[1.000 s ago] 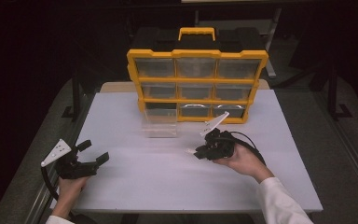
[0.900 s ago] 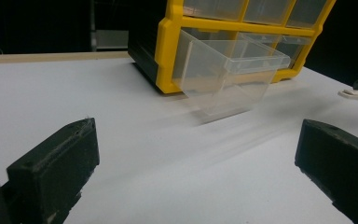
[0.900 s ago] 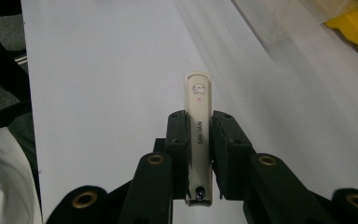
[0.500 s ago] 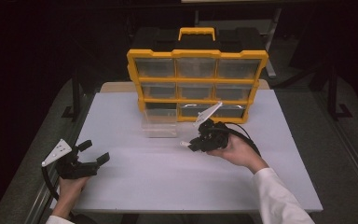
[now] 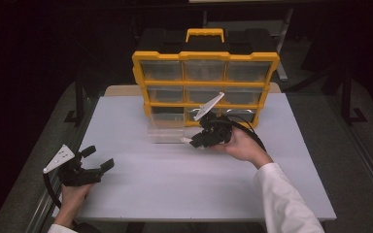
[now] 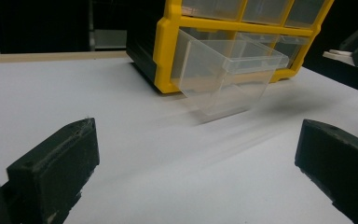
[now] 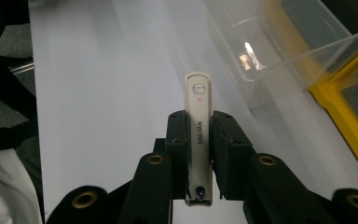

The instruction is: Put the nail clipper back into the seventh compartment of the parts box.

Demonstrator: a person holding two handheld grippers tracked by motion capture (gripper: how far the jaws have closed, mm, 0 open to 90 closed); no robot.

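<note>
Nail clipper sits clamped in my right gripper beside the pulled-out clear drawer, probably to drop it inside, while my left gripper rests open on the desk.

A lab or workshop recording setup, it seems. A bare white counter fills the middle of the frame, surrounded by darkness. A yellow parts organiser with clear drawers stands at upper centre.

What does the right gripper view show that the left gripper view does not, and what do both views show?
Right gripper view alone: the right gripper shut on a cream nail clipper with lettering along it. Left gripper view alone: the left gripper with its jaws wide apart and nothing between them, and the organizer's upper drawers. Shared: the clear drawer pulled out of the yellow organizer, and the white table.
</note>
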